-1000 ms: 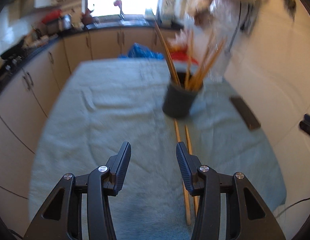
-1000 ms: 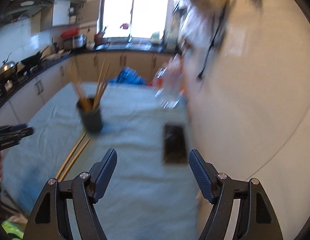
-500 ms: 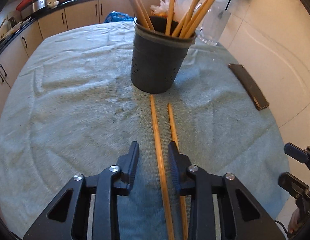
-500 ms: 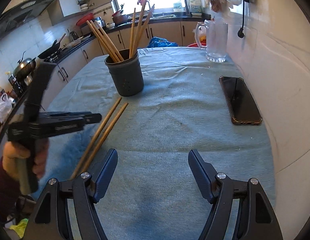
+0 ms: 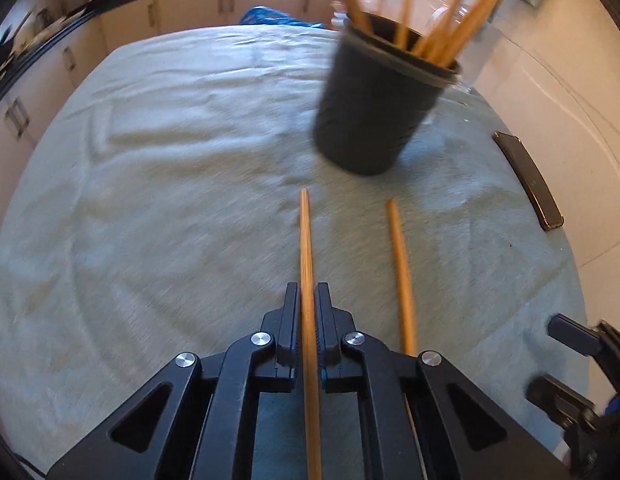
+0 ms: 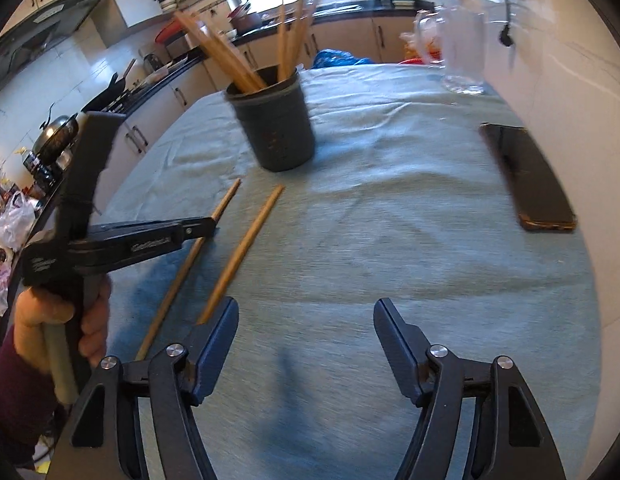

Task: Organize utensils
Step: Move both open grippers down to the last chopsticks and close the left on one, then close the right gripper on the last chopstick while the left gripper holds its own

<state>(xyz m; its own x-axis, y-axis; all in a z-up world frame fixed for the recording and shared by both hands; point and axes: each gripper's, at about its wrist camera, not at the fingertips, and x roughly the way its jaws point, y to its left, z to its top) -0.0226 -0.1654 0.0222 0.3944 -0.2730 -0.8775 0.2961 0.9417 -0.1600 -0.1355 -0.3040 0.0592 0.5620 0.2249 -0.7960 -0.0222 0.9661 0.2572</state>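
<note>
Step in hand, by judgement: pickup of one loose chopstick for return to the holder [image 5: 379, 108], the dark cylindrical cup standing upright on the cloth-covered counter [image 5: 158, 208] and already holding a bundle of chopsticks; all places below are given relative to this holder.

Left gripper [image 5: 308, 300]: jaws together, clamped on the held chopstick [image 5: 306, 240] partway along its length; the free end points toward the holder and stops short of its base; whether the stick is lifted clear of the cloth or resting on it cannot be told from these views.

Right gripper [image 6: 306, 320]: jaws wide apart, holding nothing; positioned on the near side of the holder, well apart from it, over bare cloth.

Second chopstick [image 5: 399, 268]: lying flat on the cloth on the near side of the holder, just beside the held one, roughly parallel, its far end pointing at the holder base without touching.

Other items: a phone [image 6: 527, 176] lies flat to the right of the holder, near the counter edge; a glass pitcher [image 6: 459, 52] stands beyond the holder, to its right.

Next move, by judgement: raise the held chopstick, tip it toward upright, carry its lower end over the holder rim, and release among the standing sticks; clearance from the leaning bundle requires attention, since contact could tip the holder; the second chopstick remains to be collected afterwards.
</note>
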